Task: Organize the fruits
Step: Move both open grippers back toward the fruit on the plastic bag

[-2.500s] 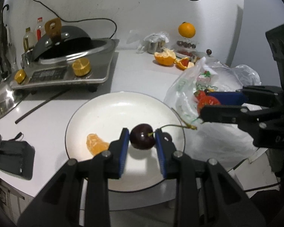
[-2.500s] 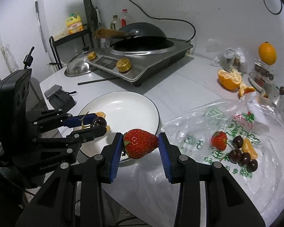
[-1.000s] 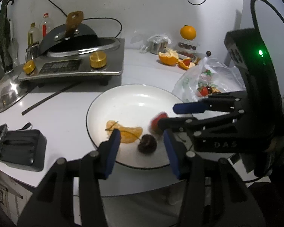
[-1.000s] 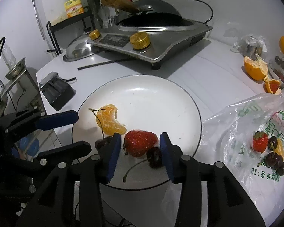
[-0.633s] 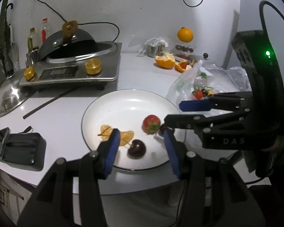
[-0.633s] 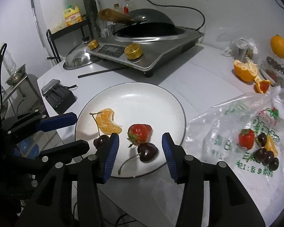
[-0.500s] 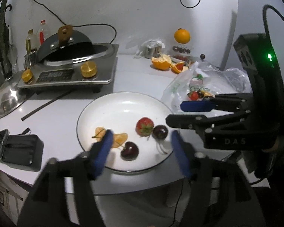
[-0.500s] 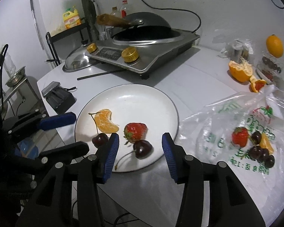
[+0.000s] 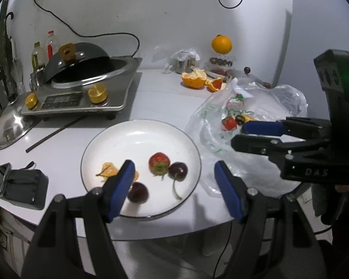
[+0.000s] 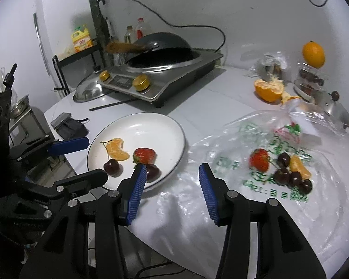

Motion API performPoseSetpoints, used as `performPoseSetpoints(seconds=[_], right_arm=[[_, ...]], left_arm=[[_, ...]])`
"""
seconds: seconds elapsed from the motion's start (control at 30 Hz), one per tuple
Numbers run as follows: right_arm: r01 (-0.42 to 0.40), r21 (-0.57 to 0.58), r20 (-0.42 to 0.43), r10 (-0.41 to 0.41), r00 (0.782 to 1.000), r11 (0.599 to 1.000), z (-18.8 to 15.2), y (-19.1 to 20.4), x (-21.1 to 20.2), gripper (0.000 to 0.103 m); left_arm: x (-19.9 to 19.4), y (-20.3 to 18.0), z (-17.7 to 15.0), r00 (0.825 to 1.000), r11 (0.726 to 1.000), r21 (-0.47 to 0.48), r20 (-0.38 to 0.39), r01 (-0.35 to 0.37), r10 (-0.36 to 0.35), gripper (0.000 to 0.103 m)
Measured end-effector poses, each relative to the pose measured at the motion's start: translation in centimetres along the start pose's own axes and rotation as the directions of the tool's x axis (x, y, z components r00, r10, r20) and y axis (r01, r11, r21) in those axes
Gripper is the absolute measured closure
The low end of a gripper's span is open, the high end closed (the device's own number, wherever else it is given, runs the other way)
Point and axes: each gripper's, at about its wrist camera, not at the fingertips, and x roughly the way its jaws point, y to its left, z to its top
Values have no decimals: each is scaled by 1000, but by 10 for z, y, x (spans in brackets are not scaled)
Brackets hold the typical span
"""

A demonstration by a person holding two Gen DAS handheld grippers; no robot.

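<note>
A white plate (image 9: 137, 132) (image 10: 156, 125) holds a strawberry (image 9: 159, 162) (image 10: 144, 155), two dark cherries (image 9: 178, 171) (image 9: 138, 191) and an orange segment (image 9: 108, 169) (image 10: 117, 151). A clear plastic bag (image 10: 256, 139) (image 9: 267, 102) carries another strawberry (image 10: 259, 159), several cherries (image 10: 288, 174) and an orange segment (image 10: 299, 165). My left gripper (image 9: 174, 186) is open and empty above the plate's near edge. My right gripper (image 10: 169, 186) is open and empty, between plate and bag fruit; it shows in the left wrist view (image 9: 251, 132).
An induction cooker with a wok (image 9: 81, 88) stands at the back left, a steel lid (image 9: 9, 125) beside it. Peeled orange halves (image 9: 194, 80), a whole orange (image 9: 221, 44) and a pot lid (image 10: 335, 107) sit at the back right. A black wallet and phone (image 9: 18, 183) lie at the left.
Both grippers set their fruit on the plate, opened and drew back. The right gripper has swung right, away from the plate toward the bag. The left gripper's jaws have opened wider.
</note>
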Motion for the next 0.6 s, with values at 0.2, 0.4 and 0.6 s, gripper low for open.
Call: performPoseSetpoints(seconds=[0.2, 0.4, 0.6], right_arm=[[34, 17, 48, -34, 998, 999, -8, -22, -20, 43], [120, -19, 118, -117, 986, 993, -18, -36, -40, 41], [155, -9, 162, -151, 975, 988, -27, -56, -57, 41]], left_arm=[[0, -23, 7, 999, 998, 44, 40, -34, 33, 31], [4, -51, 13, 997, 995, 86, 71, -42, 36, 31], [11, -73, 19, 998, 996, 83, 59, -20, 15, 31]])
